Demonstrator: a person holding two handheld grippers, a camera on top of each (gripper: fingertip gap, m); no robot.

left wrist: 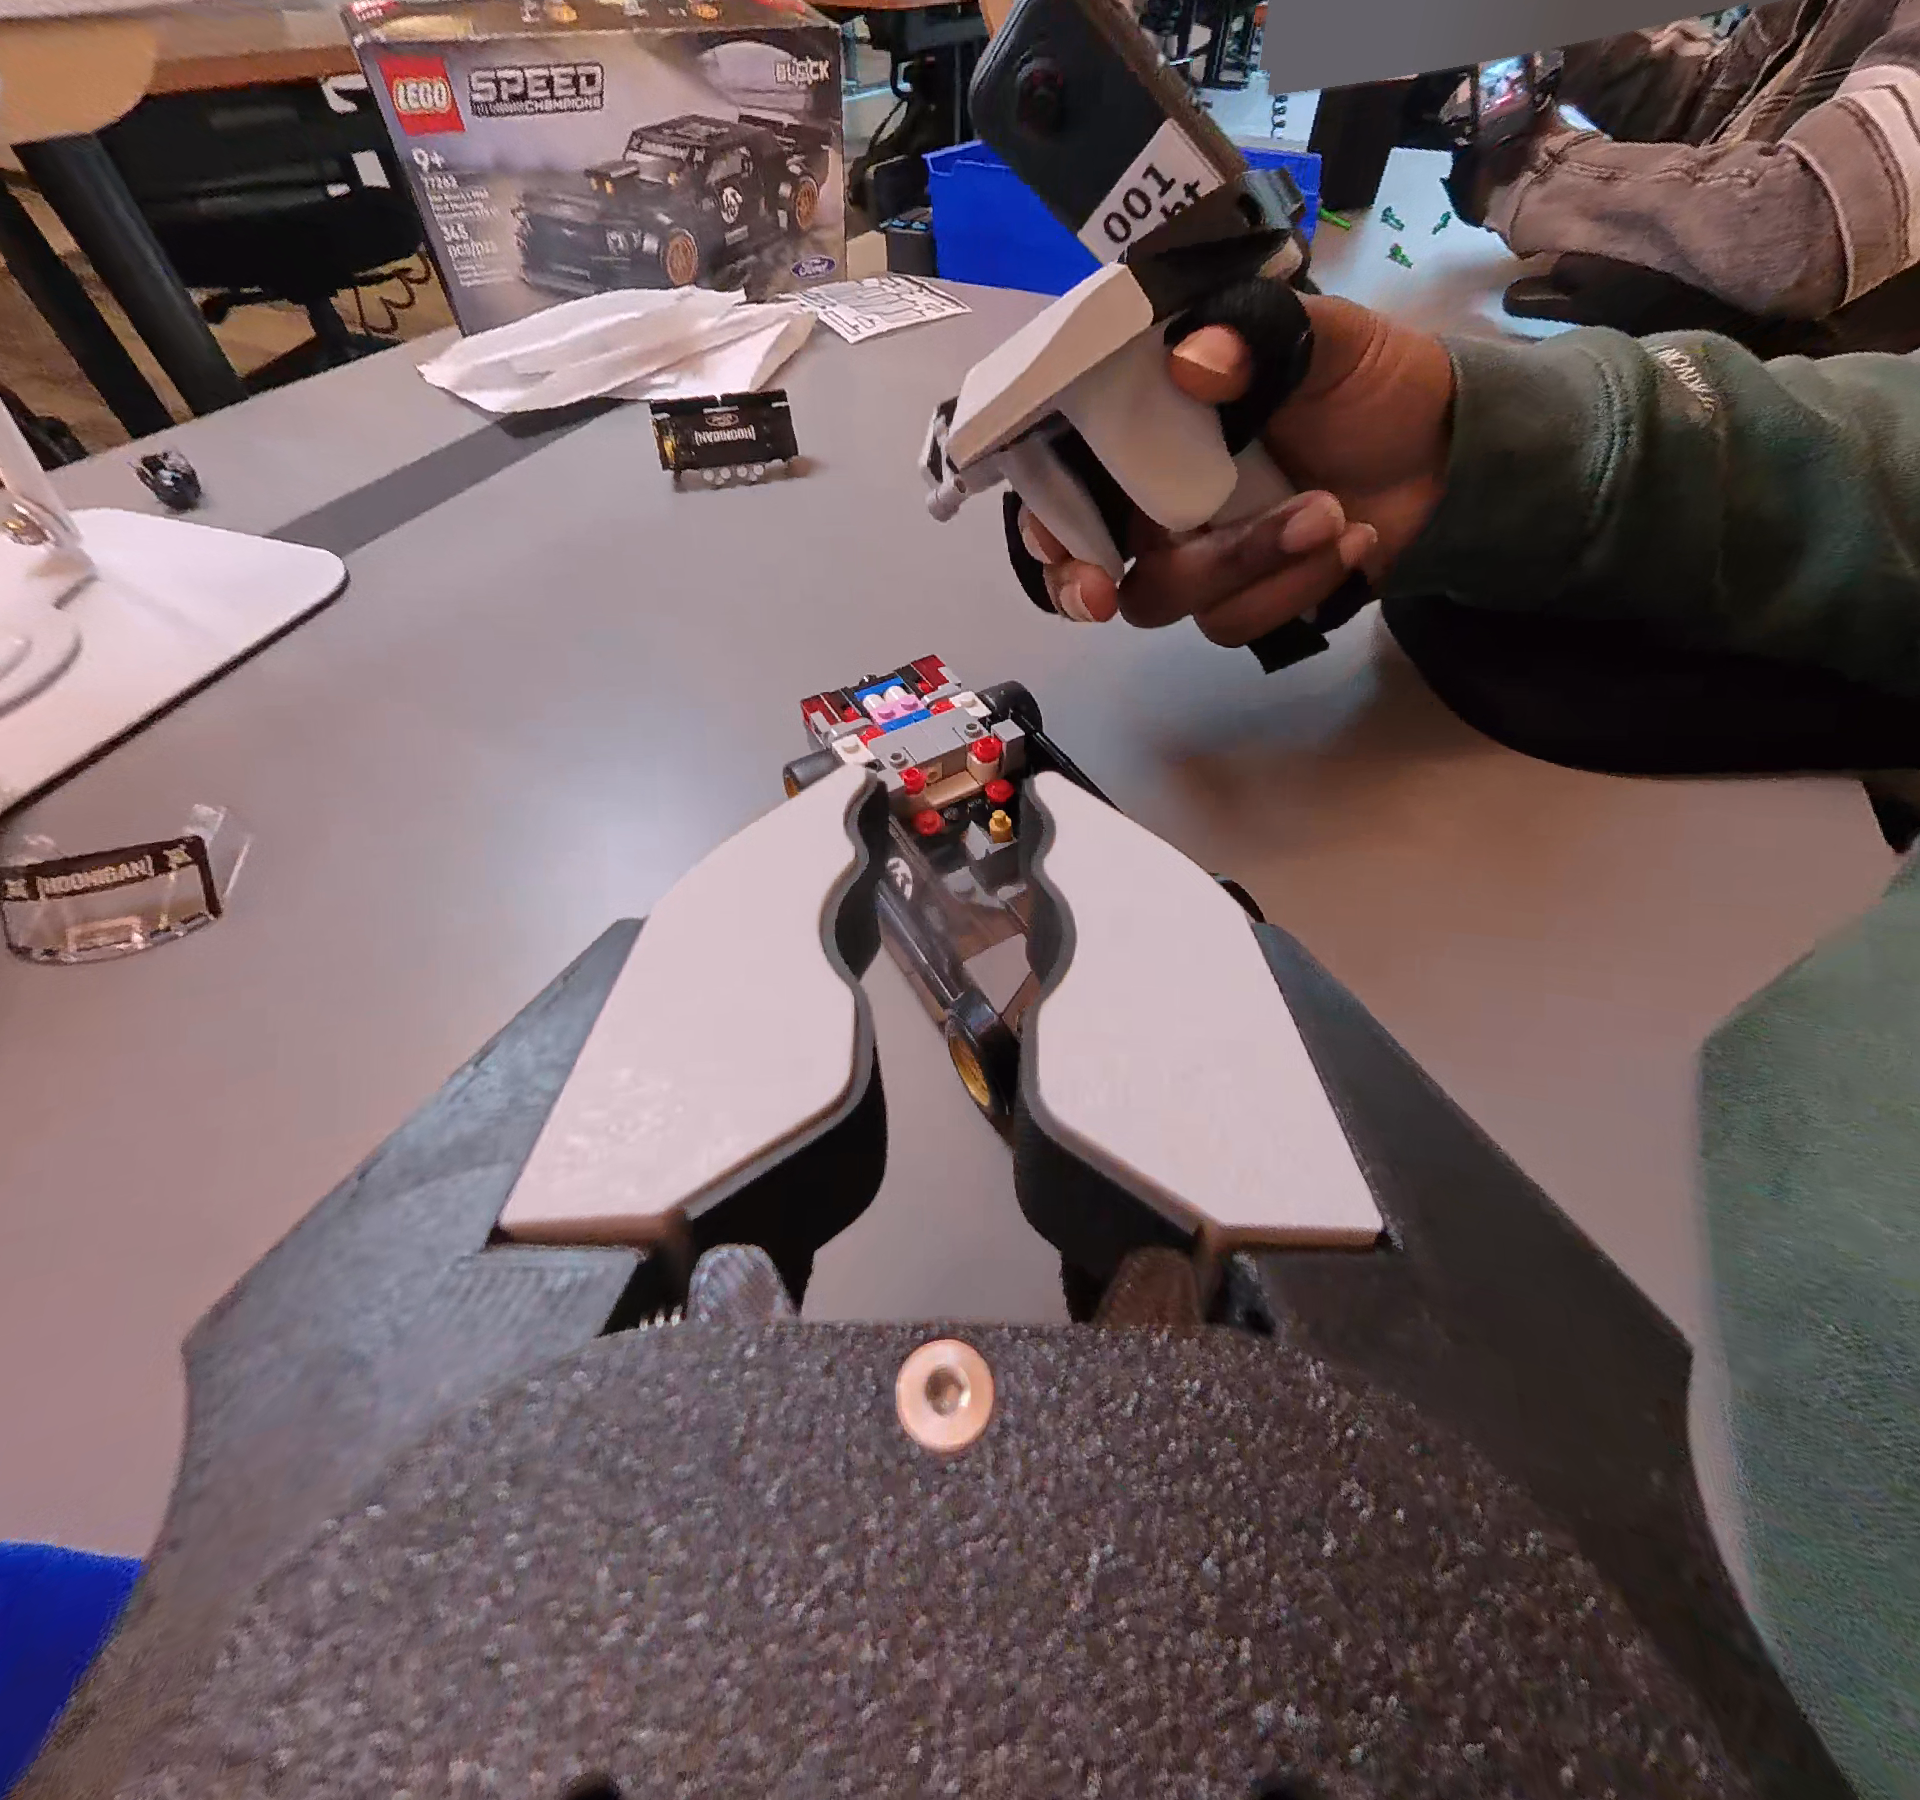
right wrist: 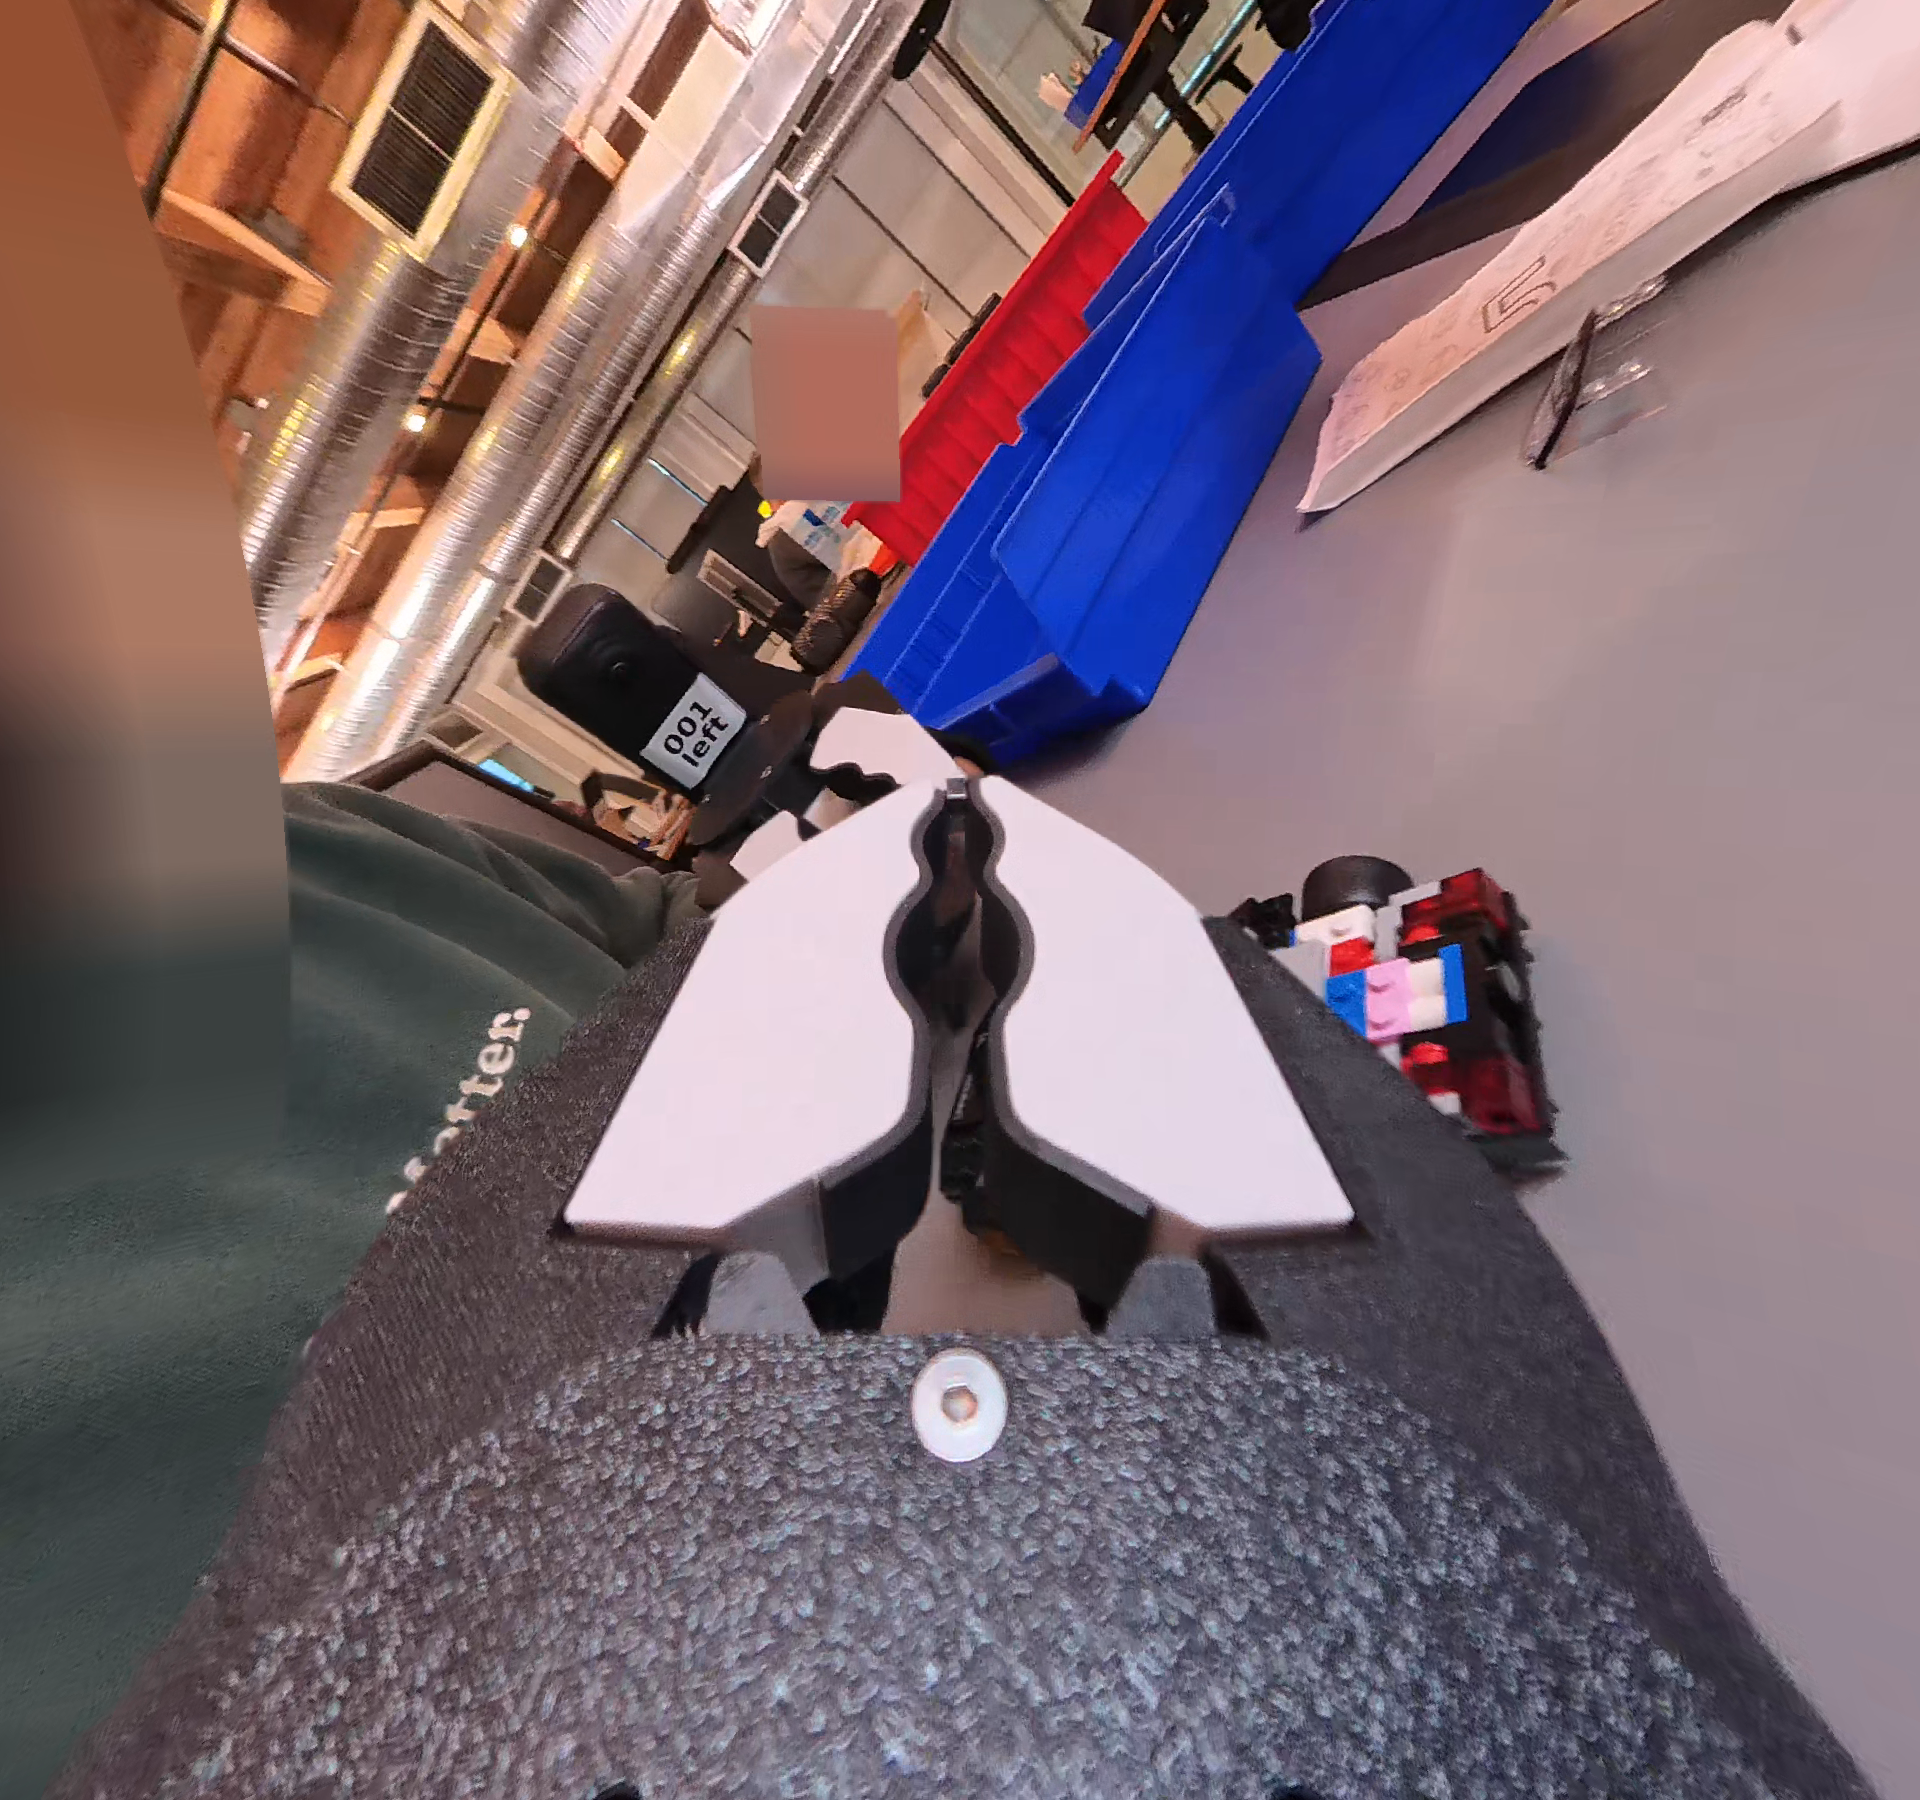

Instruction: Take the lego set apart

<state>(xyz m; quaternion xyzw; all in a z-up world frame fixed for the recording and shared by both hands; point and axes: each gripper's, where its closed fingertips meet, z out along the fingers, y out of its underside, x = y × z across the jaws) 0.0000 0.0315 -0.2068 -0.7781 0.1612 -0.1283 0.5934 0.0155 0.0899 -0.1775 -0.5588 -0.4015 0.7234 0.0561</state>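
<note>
Blue bins [right wrist: 1122, 503] beside grey table [right wrist: 1558, 711], contents hidden.

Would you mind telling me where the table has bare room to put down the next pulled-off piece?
The widest bare stretch of the table lies left of the lego car, bordered by the white base plate, the black printed panel and the clear windshield piece. It is crowded by the box and paper bag, and where the right gripper hangs.
</note>
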